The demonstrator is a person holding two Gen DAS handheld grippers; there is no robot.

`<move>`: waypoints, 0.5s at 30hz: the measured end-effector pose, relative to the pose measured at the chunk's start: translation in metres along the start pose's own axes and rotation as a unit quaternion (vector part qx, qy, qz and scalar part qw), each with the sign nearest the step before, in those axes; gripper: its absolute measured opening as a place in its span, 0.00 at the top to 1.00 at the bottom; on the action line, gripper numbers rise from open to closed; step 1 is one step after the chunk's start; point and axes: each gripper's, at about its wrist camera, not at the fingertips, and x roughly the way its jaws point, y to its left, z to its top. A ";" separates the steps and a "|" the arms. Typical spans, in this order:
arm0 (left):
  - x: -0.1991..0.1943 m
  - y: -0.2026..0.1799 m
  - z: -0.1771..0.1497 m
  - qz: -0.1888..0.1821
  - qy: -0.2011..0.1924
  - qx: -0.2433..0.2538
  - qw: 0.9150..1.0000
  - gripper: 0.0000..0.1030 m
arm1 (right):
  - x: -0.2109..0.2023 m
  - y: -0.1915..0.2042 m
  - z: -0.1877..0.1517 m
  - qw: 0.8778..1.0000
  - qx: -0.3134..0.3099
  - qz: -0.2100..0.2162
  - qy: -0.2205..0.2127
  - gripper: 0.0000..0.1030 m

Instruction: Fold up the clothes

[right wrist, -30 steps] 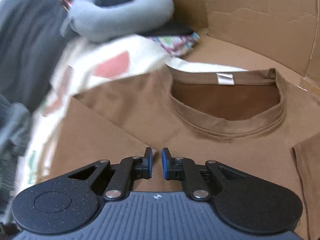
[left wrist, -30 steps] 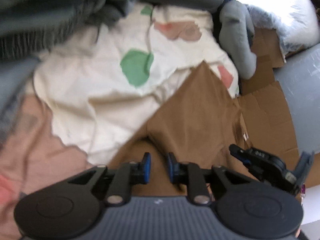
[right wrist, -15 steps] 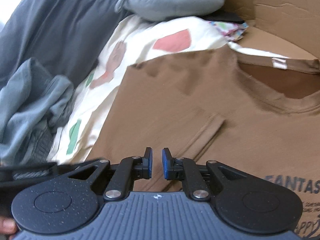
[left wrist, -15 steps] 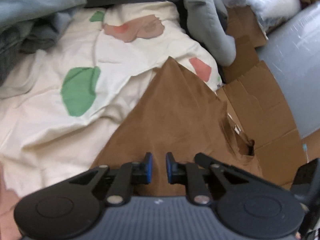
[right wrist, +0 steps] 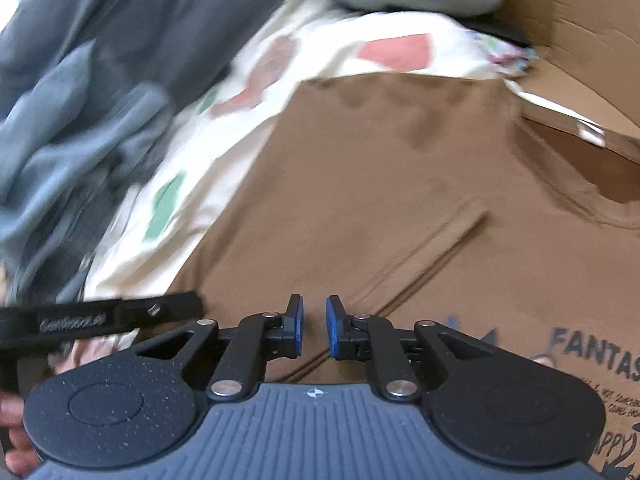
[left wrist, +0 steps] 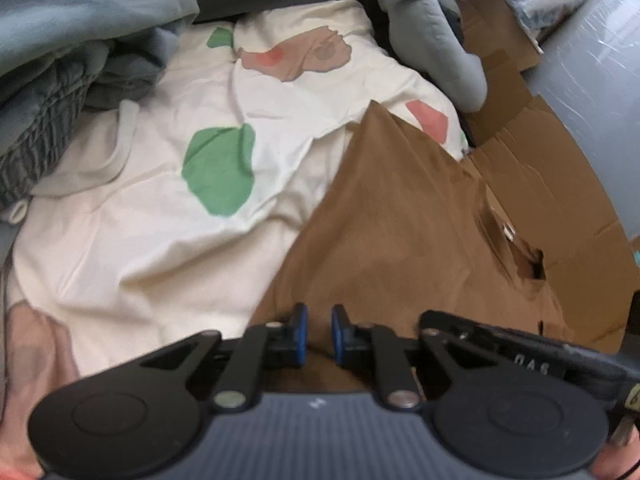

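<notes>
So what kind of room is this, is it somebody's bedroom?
Probably a bedroom or living space at home: a cream sheet with coloured patches, a heap of grey clothes, a brown T-shirt spread out, and flattened cardboard beside it.

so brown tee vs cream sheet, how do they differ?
The brown tee is plain brown with dark lettering; the cream sheet has green and pink patches. The tee lies fairly flat, overlapping the sheet's edge; the sheet is rumpled beneath it. Both are soft fabric, and neither is gripped.
</notes>
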 end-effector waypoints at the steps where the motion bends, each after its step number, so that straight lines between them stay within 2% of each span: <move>1: 0.001 -0.001 0.000 0.003 0.004 0.002 1.000 0.86 | 0.001 0.007 -0.003 1.000 -0.016 -0.004 0.009 0.83; 4: 0.003 -0.006 0.001 0.009 0.015 0.010 1.000 0.82 | 0.000 0.026 -0.010 0.996 -0.074 -0.020 0.035 0.68; 7: 0.003 -0.014 0.005 0.010 0.023 0.024 0.999 0.70 | -0.010 0.034 -0.010 0.994 -0.097 -0.032 0.049 0.67; 12: -0.008 -0.031 0.013 0.019 0.029 0.053 0.998 0.60 | -0.042 0.032 -0.001 0.996 -0.067 -0.035 0.046 0.66; 15: -0.019 -0.041 0.016 0.021 0.028 0.069 0.997 0.49 | -0.068 0.031 0.001 0.997 -0.044 -0.045 0.041 0.62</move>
